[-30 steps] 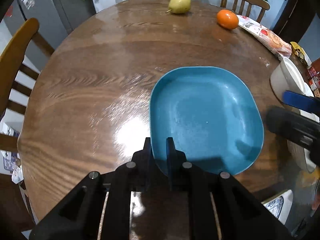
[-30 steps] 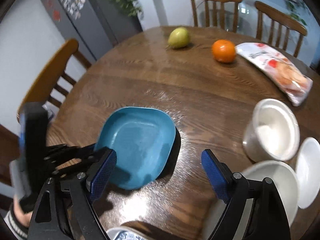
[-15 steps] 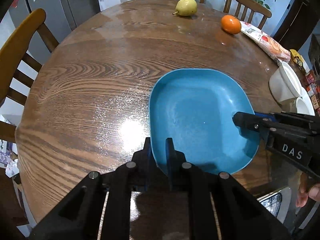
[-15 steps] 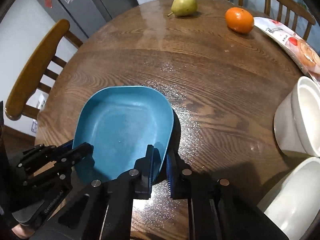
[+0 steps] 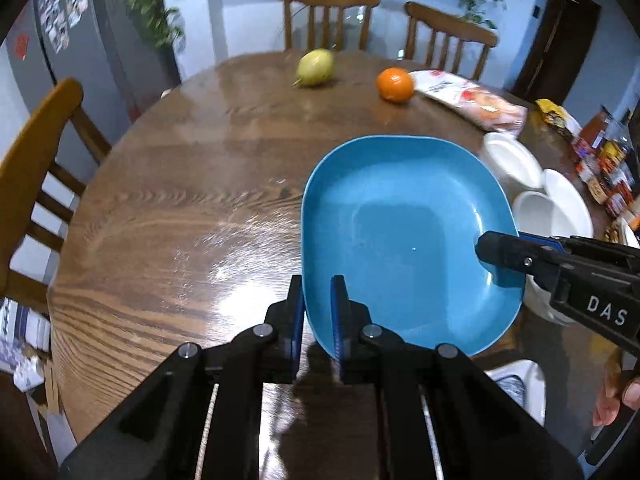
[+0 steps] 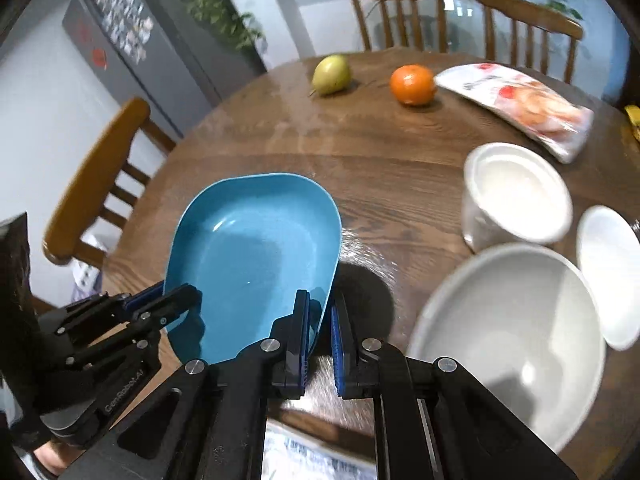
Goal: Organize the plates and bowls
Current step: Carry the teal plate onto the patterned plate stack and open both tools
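Looking along the left gripper [image 5: 317,316], its two blue-padded fingers [image 5: 338,312] are clamped on the near left rim of the blue plate [image 5: 404,240], which tilts above the round wooden table [image 5: 192,200], its far side higher. The right gripper [image 5: 496,258] comes in from the right edge and pinches the plate's right rim, part of a hand [image 5: 616,388] showing below it. Past the plate stand a white bowl [image 5: 512,160] and further white dishes, partly hidden; a pear [image 5: 316,67], an orange [image 5: 395,85] and a snack packet [image 5: 472,100] lie at the far side, well apart from the plate. From the right wrist view, the right gripper [image 6: 319,328] is closed on the plate's [image 6: 252,256] lower right edge, the rim caught between its pads, while the left gripper [image 6: 176,300] grips the opposite edge at lower left. The plate hangs clear of the table [image 6: 380,152], casting a dark shadow beside it. To the right sit a large white bowl [image 6: 508,328], a smaller deep bowl [image 6: 516,196] behind it and a white dish [image 6: 608,272] just beside both. The pear [image 6: 332,74], orange [image 6: 412,84] and packet [image 6: 520,104] rest farther back.
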`<control>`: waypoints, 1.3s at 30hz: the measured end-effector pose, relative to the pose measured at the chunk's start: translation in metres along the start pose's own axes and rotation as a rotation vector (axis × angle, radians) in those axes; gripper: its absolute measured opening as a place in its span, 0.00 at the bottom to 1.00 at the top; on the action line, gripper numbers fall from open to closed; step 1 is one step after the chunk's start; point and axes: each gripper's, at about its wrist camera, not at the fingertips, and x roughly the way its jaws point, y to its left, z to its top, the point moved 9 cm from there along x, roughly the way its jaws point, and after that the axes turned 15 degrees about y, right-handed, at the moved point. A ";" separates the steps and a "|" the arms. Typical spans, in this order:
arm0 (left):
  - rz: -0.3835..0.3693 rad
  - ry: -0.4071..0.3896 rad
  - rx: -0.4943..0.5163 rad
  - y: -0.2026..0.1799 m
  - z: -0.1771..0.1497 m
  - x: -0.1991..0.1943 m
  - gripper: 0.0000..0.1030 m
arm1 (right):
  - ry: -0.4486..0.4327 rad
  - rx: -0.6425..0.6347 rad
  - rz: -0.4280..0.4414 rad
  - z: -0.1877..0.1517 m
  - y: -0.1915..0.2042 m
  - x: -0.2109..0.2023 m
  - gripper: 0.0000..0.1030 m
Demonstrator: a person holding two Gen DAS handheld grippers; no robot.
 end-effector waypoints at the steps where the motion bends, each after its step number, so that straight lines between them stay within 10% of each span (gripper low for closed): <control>1: -0.003 -0.006 0.011 -0.005 -0.001 -0.003 0.10 | -0.014 0.007 0.001 -0.004 0.000 -0.006 0.11; 15: -0.083 0.006 0.109 -0.073 -0.043 -0.023 0.11 | -0.080 0.087 -0.030 -0.081 -0.033 -0.063 0.11; 39: 0.011 0.156 0.047 -0.068 -0.134 -0.006 0.11 | 0.143 0.035 0.087 -0.175 -0.023 -0.017 0.11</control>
